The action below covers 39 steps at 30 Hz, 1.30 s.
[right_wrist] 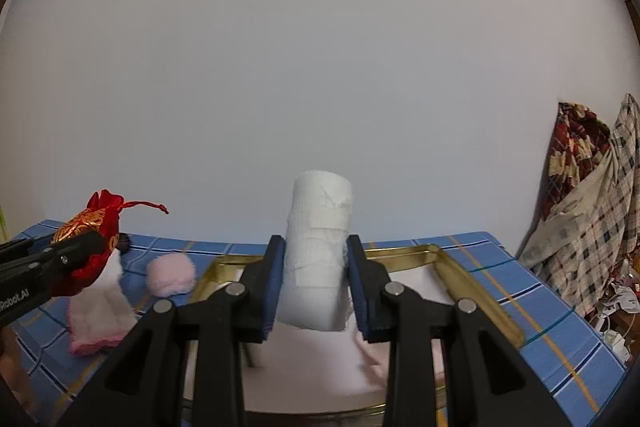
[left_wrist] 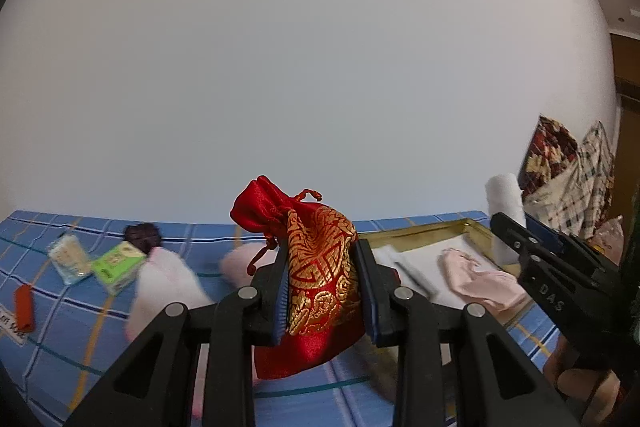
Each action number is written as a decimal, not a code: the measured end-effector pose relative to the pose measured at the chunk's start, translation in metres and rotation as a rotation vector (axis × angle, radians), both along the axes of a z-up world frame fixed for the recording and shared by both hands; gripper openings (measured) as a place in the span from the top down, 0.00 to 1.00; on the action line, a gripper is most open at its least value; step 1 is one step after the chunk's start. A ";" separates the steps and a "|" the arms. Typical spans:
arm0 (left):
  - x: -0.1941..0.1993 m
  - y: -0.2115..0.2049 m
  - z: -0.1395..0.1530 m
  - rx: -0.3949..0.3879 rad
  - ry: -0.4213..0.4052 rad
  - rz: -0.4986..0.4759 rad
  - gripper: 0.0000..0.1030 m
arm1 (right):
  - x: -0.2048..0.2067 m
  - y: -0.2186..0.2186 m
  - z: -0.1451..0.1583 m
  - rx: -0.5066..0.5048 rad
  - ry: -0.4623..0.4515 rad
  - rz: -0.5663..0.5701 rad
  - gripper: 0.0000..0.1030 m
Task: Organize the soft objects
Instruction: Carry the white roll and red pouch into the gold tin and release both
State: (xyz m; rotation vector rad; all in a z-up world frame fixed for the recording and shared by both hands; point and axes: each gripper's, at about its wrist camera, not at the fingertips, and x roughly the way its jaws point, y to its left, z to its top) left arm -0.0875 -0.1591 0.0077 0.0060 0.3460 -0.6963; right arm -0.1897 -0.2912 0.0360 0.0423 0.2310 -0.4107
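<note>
My left claw (left_wrist: 322,291) clamps the red-and-gold drawstring pouch (left_wrist: 316,267) upright at lower centre, its gathered neck tilting upper left. My right claw (right_wrist: 314,283) grips a white gauze roll (right_wrist: 318,259), standing vertical, above the gold tin tray (right_wrist: 476,291). A pink pompom (right_wrist: 171,274) lies left of the tray.

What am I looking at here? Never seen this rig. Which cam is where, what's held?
No robot arm: a person holds a two-finger gripper in each hand, with a fisheye camera on each looking along its fingers. In the left wrist view, the left gripper is shut on a red and gold drawstring pouch. In the right wrist view, the right gripper is shut on a white gauze roll, above a gold tin tray. On the blue checked cloth lie a pink pompom and a pink and white sock.
</note>
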 end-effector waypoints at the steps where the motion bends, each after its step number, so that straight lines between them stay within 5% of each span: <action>1: -0.005 -0.008 0.001 0.005 -0.002 -0.012 0.69 | 0.000 -0.005 -0.001 -0.002 0.004 -0.010 0.70; 19: -0.032 -0.120 -0.011 0.098 0.042 -0.169 0.69 | 0.007 -0.089 -0.020 0.022 0.118 -0.131 0.70; 33: -0.027 -0.142 -0.030 0.205 0.106 -0.150 0.69 | 0.018 -0.108 -0.034 0.128 0.186 -0.105 0.68; 35: -0.028 -0.144 -0.032 0.222 0.091 -0.133 0.68 | 0.017 -0.108 -0.034 0.136 0.181 -0.106 0.55; 37: -0.029 -0.144 -0.032 0.230 0.083 -0.123 0.59 | 0.014 -0.108 -0.033 0.137 0.164 -0.120 0.23; 39: -0.031 -0.140 -0.030 0.214 0.067 -0.111 0.46 | 0.008 -0.109 -0.029 0.139 0.118 -0.126 0.16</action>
